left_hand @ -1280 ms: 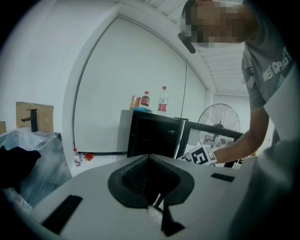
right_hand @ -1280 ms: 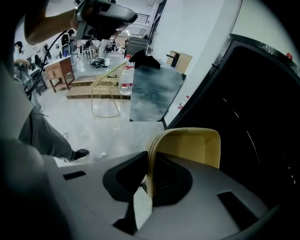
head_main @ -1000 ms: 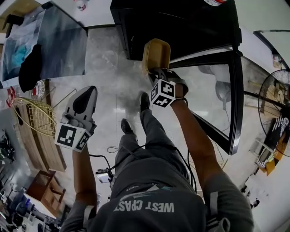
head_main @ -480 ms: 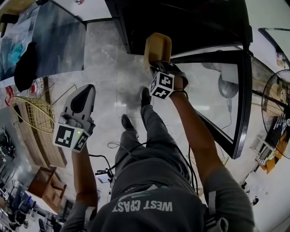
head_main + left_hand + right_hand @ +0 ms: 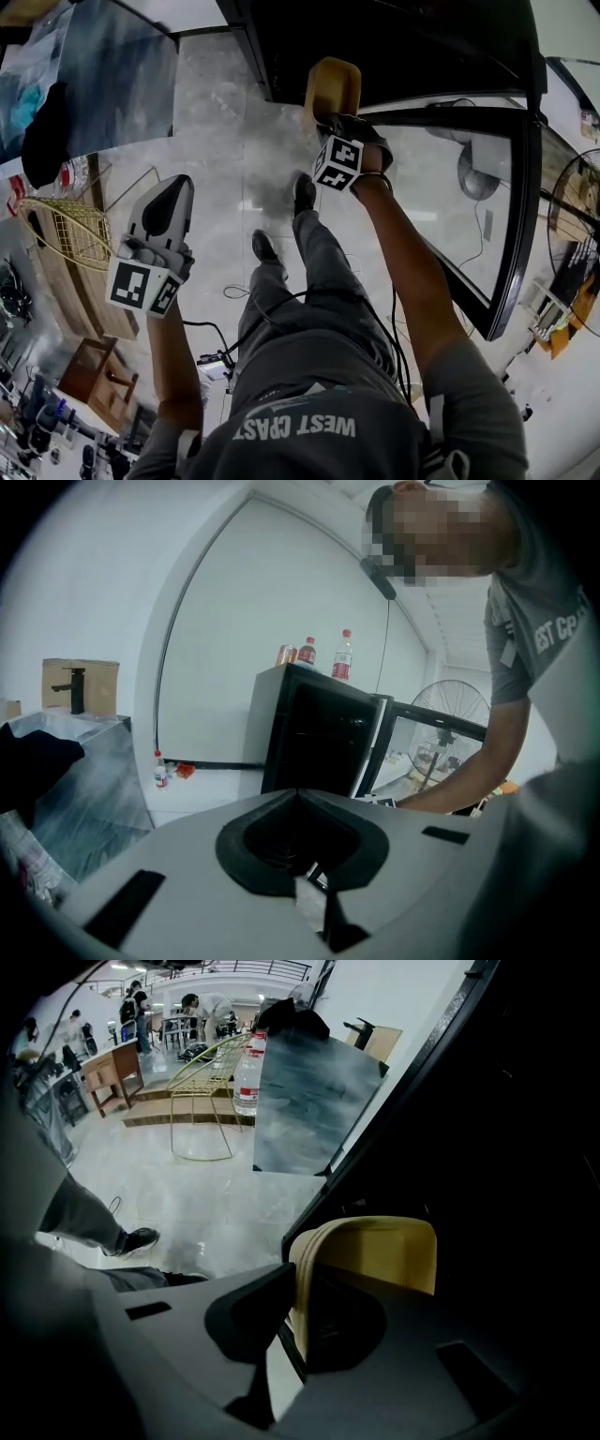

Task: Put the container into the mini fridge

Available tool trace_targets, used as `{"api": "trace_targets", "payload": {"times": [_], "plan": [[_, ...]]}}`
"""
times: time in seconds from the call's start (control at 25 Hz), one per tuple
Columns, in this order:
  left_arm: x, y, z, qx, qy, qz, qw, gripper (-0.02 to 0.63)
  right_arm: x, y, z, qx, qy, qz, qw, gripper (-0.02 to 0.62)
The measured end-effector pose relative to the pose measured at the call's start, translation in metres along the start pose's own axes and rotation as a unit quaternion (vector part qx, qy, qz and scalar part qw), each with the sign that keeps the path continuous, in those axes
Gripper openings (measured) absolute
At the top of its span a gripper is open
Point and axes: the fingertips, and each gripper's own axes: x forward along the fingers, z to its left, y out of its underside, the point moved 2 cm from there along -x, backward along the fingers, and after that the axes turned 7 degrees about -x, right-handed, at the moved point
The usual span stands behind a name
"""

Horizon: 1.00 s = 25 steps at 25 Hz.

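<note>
Nearest me, my left gripper point(image 5: 169, 211) hangs low at my side, jaws together on nothing point(image 5: 300, 855). I judge it is parked there because one tool is enough for this carry.

Farther ahead, my right gripper point(image 5: 334, 122) is clamped on one wall of the yellow container point(image 5: 332, 89), a jaw on either face near the rim point(image 5: 292, 1312). The container point(image 5: 375, 1251) therefore stands on edge, projecting beyond the jaw tips. It hangs in the air at the dark mouth of the black mini fridge point(image 5: 403, 47), about at the threshold, and I judge it is not yet set down inside.

Beyond and to my right, the glass door point(image 5: 469, 216) stands swung open, clearing the approach.
</note>
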Motion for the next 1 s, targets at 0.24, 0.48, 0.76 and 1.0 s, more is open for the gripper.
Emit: {"api": "trace_targets", "payload": {"times": [0.24,0.48,0.76,1.0], "plan": [[0.006,0.009,0.001,-0.004,-0.004,0.005,1.0,0.014,0.019,0.01,-0.005,-0.008,0.006,0.008,1.0,0.055],[0.009,0.018,0.005,-0.009,-0.014,0.008,0.9998,0.015,0.037,0.018,-0.011,-0.011,0.012,0.013,1.0,0.058],[0.013,0.031,0.011,-0.016,-0.019,0.015,0.9996,0.015,0.056,0.023,-0.022,-0.022,0.027,0.025,0.999,0.077],[0.017,0.043,0.016,-0.021,-0.021,0.02,0.9993,0.015,0.07,0.025,-0.029,-0.031,0.045,0.032,0.998,0.084]]}}
